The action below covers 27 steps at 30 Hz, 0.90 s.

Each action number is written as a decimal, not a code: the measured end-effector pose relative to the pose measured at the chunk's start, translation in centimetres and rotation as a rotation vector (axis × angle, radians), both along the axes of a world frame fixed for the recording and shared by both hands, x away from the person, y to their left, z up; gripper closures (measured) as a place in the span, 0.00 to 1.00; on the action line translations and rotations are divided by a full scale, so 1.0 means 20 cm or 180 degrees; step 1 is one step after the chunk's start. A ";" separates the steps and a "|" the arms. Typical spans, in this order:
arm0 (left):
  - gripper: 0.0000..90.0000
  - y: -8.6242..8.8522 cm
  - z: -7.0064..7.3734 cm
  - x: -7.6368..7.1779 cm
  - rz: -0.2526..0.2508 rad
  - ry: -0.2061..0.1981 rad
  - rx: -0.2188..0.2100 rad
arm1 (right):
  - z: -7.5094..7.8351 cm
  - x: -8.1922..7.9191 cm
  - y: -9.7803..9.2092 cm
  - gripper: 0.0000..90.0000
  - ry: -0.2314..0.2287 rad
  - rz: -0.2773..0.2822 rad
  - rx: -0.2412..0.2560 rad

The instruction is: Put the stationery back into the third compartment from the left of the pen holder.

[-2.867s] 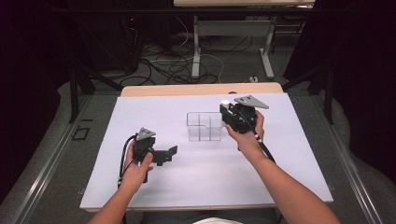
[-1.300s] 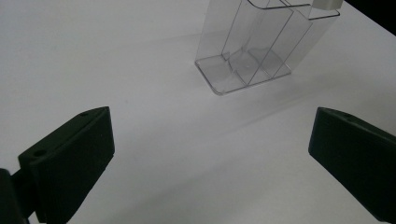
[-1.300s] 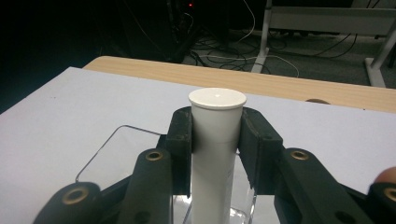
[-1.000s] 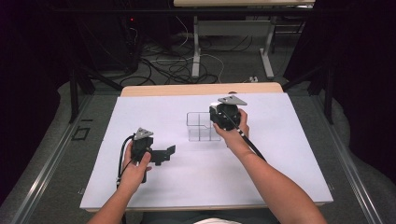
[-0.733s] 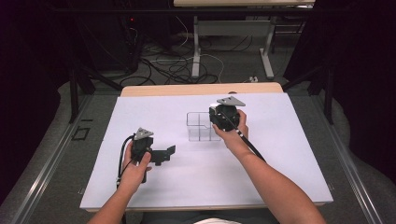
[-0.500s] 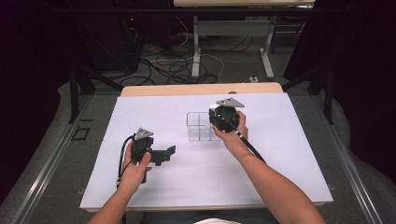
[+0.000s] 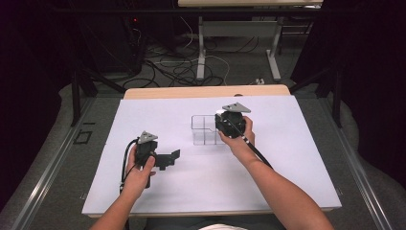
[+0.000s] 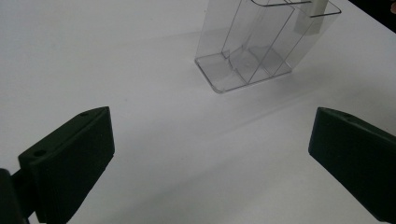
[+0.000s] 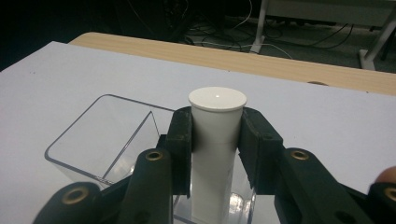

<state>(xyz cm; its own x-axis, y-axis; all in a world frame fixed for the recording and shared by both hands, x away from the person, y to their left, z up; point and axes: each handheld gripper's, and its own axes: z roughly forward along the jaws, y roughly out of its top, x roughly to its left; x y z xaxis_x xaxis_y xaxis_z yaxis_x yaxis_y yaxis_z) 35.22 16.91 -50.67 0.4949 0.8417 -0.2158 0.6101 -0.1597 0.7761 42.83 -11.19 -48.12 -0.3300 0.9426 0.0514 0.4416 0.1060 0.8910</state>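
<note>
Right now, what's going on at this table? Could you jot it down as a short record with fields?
surface: white table top
container: clear plastic organizer with dividers, upright
held item: white cylinder, upright
right gripper: jaws shut on the white cylinder, holding it over a compartment of the organizer
left gripper: jaws wide open, holding nothing, pointed toward the organizer and apart from it
cylinder's foot: whether it touches the organizer's floor cannot be told

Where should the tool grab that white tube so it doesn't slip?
Grip the white tube just below its flat cap, one jaw on each side, coming from above. It stands upright in the clear plastic organizer, whose walls block its lower part, so the upper end is likely best. The right tool holds it this way.
</note>
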 end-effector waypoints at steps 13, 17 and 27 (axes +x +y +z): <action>0.00 0.01 0.00 0.00 0.0014 -0.0010 -0.0010 | -0.01 -0.01 0.00 0.69 0.0079 0.0022 0.0014; 0.00 0.01 0.00 0.00 0.0009 -0.0004 0.0004 | 0.02 -0.02 -0.02 0.61 0.0050 0.0084 0.0112; 0.00 0.02 0.01 0.00 0.0039 -0.0013 -0.0005 | 0.08 -0.09 -0.07 0.46 0.0037 0.0243 0.0208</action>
